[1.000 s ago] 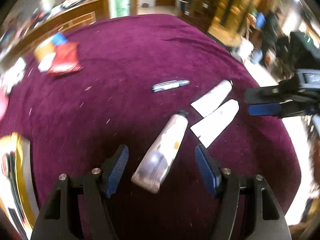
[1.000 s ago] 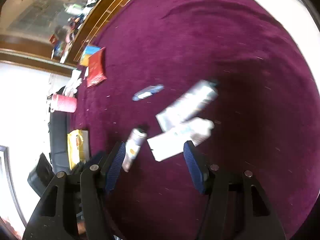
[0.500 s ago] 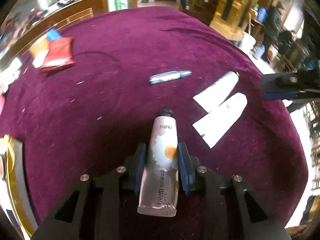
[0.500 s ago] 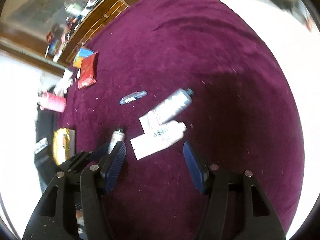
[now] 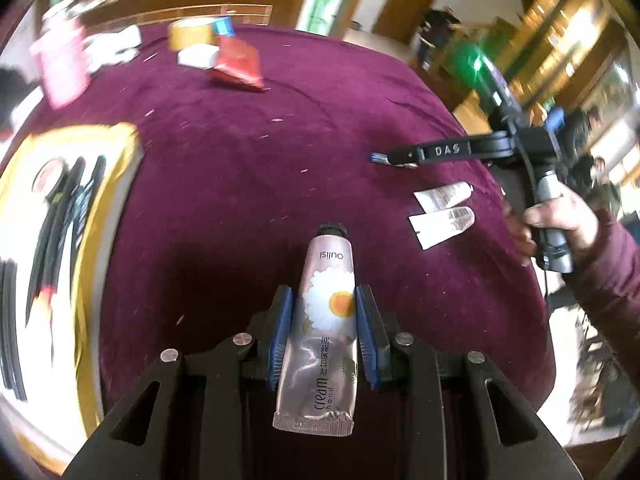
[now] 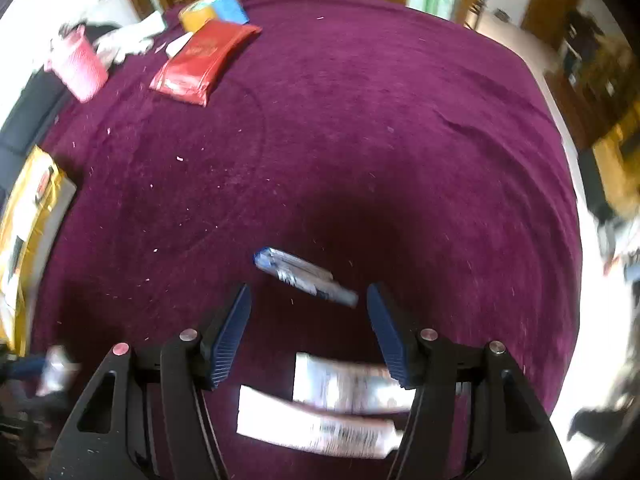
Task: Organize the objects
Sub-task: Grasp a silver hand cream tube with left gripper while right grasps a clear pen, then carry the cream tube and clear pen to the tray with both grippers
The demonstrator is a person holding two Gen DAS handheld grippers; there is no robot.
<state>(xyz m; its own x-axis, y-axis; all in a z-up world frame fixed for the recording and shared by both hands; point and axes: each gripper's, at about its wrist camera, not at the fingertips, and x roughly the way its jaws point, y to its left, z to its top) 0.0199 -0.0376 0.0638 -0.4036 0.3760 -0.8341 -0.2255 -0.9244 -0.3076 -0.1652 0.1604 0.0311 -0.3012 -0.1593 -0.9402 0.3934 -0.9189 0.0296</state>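
Left gripper (image 5: 325, 332), lower centre, clamps hand-cream tube (image 5: 326, 320) mid-body: transport step. Right gripper (image 6: 308, 330) gapes around blue pen (image 6: 306, 276) at lower centre; closing on it plausibly comes next.

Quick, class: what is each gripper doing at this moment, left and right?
Left gripper: closed on the hand cream tube.
Right gripper: open, holding nothing; the small blue-and-silver tube lies between its fingertips on the purple cloth.

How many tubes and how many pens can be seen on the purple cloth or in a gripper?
Tubes: 3, namely the hand cream tube shut in the left gripper, plus two white tubes on the cloth.
Pens: 1, the blue-and-white pen.
Total: 4.
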